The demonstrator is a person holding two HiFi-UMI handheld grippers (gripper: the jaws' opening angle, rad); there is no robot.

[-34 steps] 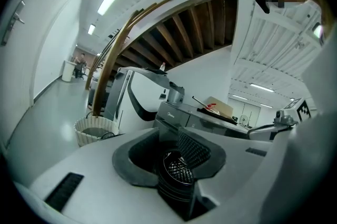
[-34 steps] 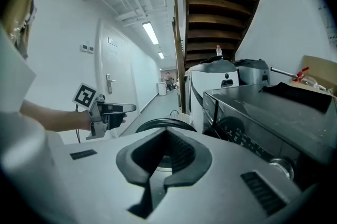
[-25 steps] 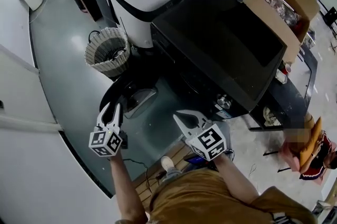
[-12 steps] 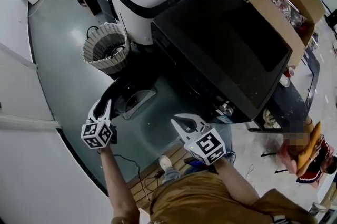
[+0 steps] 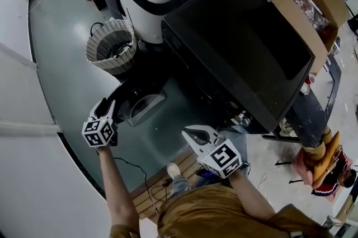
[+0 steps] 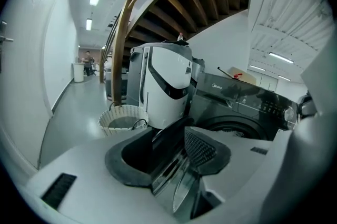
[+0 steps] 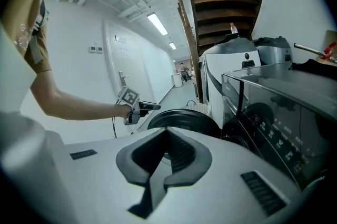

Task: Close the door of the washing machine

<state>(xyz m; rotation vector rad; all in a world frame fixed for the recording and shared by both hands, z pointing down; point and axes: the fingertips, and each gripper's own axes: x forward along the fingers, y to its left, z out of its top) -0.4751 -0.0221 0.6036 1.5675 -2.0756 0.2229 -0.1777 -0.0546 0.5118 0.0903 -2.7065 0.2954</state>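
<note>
While the door (image 5: pixel 140 101) stands swung wide off the front of the washer (image 5: pixel 240 46), its free edge points out toward my left gripper (image 5: pixel 106 110), the nearer one. In the left gripper view the door runs edge-on between my left jaws, which are opening, well apart, with the pads not pressing on it. The drum opening (image 6: pixel 231 127) lies beyond and to the right of that edge, so I judge the swing has to go that way. My right gripper (image 5: pixel 193 131) hangs by the washer front, apart from the door, tips together and holding nothing
</note>
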